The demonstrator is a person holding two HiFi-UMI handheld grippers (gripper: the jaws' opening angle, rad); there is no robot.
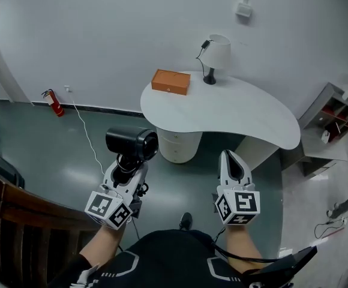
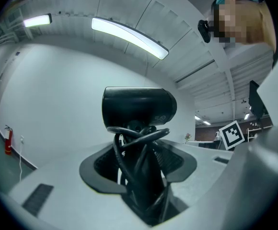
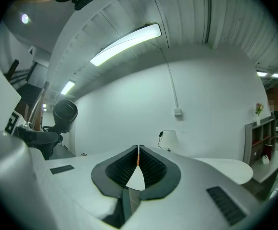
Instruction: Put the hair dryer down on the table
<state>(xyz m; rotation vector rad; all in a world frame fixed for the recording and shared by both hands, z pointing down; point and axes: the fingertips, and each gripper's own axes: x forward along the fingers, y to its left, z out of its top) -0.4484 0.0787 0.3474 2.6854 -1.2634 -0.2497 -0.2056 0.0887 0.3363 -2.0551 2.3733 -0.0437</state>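
A black hair dryer (image 1: 132, 143) stands upright in my left gripper (image 1: 125, 162), over the grey floor and short of the white table (image 1: 252, 116). In the left gripper view my left gripper (image 2: 139, 153) is shut on the dryer's handle (image 2: 142, 176), with the black cord wound around it and the barrel (image 2: 139, 107) above the jaws. My right gripper (image 1: 231, 158) hangs near the table's front edge, shut and empty. In the right gripper view my right gripper (image 3: 138, 160) has its pads together, and the hair dryer (image 3: 64, 113) shows at the left.
An orange box (image 1: 170, 81) and a white lamp (image 1: 217, 56) sit at the table's far side. A white drawer unit (image 1: 179, 145) stands under the table. A fire extinguisher (image 1: 53, 101) leans at the wall on the left, and a grey shelf (image 1: 333, 116) stands at the right.
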